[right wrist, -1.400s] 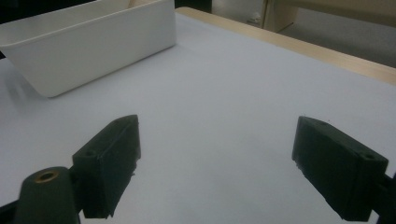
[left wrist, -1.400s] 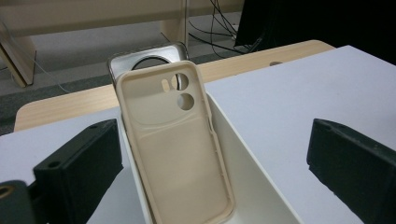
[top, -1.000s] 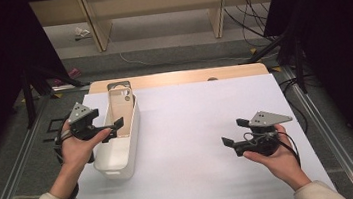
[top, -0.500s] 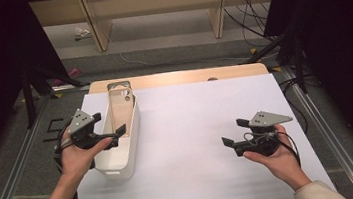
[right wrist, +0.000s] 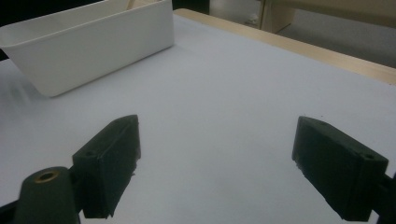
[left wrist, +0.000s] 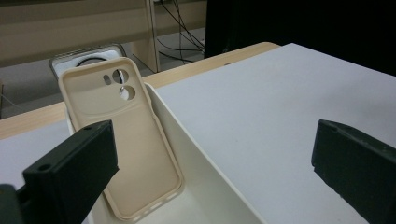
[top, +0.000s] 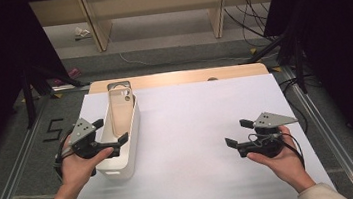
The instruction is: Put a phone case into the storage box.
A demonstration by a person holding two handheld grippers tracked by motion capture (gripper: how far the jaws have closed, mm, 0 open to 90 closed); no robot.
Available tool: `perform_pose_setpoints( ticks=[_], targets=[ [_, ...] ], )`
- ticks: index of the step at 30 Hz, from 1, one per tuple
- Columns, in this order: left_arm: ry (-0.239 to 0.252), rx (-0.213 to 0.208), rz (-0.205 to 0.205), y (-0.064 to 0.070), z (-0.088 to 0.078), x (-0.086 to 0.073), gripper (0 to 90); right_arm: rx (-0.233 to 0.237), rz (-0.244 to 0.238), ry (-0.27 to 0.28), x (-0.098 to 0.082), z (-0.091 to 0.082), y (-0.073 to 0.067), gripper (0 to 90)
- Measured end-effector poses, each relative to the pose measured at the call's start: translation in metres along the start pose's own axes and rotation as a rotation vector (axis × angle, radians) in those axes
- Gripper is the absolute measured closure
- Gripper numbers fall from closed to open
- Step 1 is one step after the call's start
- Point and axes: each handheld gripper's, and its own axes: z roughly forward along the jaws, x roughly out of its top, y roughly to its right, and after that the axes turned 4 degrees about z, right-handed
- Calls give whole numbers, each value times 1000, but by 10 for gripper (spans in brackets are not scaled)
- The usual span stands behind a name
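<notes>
A long white bin (top: 129, 135) stands on the left of the table. A beige phone case (top: 121, 113) leans upright inside it, camera holes at the top; the left gripper view shows this beige case (left wrist: 121, 140) close ahead. Behind it a second, grey-rimmed case (left wrist: 88, 58) stands at the bin's far end. My left gripper (top: 111, 130) is open, one jaw over the bin, the other outside its left wall, with nothing between them. My right gripper (top: 237, 133) is open and holds nothing, low over the white sheet at the right.
A white sheet (top: 203, 126) covers the wooden table (top: 177, 78). In the right gripper view the bin (right wrist: 93, 42) lies far off to the upper left. Metal rails run along both sides of the table, and cables lie on the floor beyond.
My left gripper has drawn back a little toward the person along the bin, still open. The right gripper has not moved.
</notes>
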Motion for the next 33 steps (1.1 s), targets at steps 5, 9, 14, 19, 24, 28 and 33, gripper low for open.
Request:
perform_pose_setpoints(
  ticks=[5,9,14,19,24,28,33],
  targets=[
    [-1,-7,10,4,-2,-4,0,-6,5,3,-1,-4,2,161],
    [-3,-12,14,5,-5,-8,0,-6,6,2,-2,-5,2,162],
    [-10,-14,25,7,-8,-12,0,-8,10,3,-2,-7,3,161],
    [-15,-23,35,10,-11,-16,0,-11,11,4,-3,-9,3,161],
    [-17,-27,34,11,-13,-20,0,-14,15,6,-4,-11,4,161],
    [-16,-25,34,12,-14,-22,0,-14,15,5,-4,-11,4,161],
    [-19,-26,38,12,-13,-23,0,-14,14,4,-4,-10,3,162]
  ],
)
